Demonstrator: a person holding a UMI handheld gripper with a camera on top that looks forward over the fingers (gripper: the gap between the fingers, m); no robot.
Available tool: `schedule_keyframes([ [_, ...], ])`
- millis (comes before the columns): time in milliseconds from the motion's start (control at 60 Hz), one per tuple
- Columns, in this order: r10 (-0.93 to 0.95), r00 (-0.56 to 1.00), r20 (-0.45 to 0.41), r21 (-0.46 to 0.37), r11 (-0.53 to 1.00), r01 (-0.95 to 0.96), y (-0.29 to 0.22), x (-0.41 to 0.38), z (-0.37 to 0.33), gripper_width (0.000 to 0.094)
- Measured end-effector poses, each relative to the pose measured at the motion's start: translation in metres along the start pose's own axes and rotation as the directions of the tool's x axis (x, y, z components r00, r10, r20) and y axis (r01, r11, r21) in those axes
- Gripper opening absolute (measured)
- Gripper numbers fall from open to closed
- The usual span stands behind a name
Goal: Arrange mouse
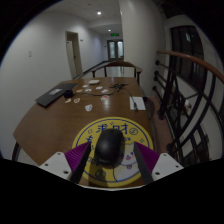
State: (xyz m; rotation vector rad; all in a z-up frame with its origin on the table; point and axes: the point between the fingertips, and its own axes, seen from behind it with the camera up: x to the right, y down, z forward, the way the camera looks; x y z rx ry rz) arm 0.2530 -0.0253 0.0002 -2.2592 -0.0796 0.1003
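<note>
While fingers stand apart, black mouse sits between them, grip unclear, on yellow mat.

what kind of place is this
Probably an office or meeting area: a long wooden table holding a laptop and papers, with a door beyond. A black mouse sits between the open gripper fingers.

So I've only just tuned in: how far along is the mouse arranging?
Nothing looks finished yet. In hand: the black mouse sits on the yellow round mat on the wooden table, between the gripper fingers; whether they press it is unclear. Left: placing and releasing it.
</note>
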Motion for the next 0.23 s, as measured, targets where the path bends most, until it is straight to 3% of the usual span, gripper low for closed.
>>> schedule_keyframes([
  [233, -0.002, 1.000, 0.020, 0.060, 0.998, 0.001, 0.027, 0.024, -0.093, 0.0848],
])
